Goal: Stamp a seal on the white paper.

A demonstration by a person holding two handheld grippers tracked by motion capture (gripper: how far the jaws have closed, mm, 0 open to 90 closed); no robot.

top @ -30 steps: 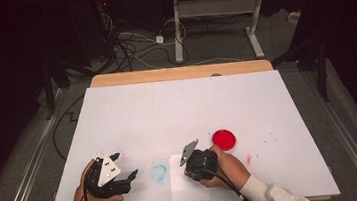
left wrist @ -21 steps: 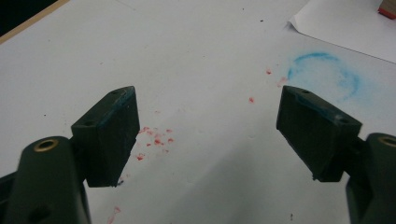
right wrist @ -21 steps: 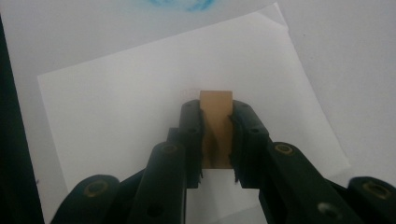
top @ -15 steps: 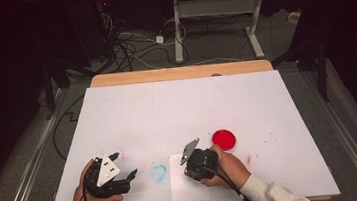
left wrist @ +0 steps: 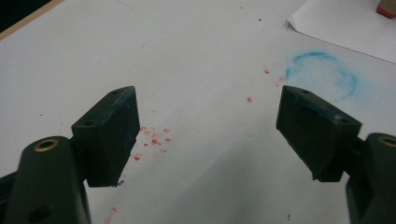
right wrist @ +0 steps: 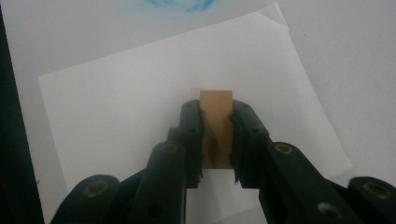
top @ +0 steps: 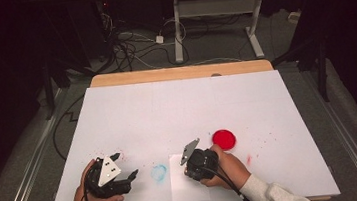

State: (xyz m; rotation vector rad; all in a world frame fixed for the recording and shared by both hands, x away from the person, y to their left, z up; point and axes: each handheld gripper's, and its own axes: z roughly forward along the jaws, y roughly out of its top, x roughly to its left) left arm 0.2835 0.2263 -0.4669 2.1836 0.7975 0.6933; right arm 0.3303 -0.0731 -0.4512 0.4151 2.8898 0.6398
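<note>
The right gripper (right wrist: 216, 140) pinches a small wooden block (right wrist: 216, 126) between its jaws. The block stands over a white paper sheet (right wrist: 116, 121) that lies on the table's white cover (right wrist: 336, 56). Whether its lower end touches the sheet cannot be told. In the high view the right gripper (top: 189, 165) sits at the near edge of the table, above the sheet (top: 188, 190), and the person's right hand (top: 226, 168) wraps its body.

The left gripper (left wrist: 208, 135) has its jaws spread wide, with nothing between them. Bare cover (left wrist: 196, 56) with red specks (left wrist: 154, 140) lies below the gap. In the high view the left gripper (top: 125, 166) rests low at the near left of the table, held by the left hand (top: 88, 198), well apart from the right one.

A smudged blue ring (top: 159, 172) marks the cover between the two grippers, just left of the sheet. The same ring (left wrist: 322, 74) shows past the left gripper's jaws. A red disc (top: 224, 139) lies on the cover just beyond the right hand. Red specks (top: 266, 136) scatter to its right.
</note>
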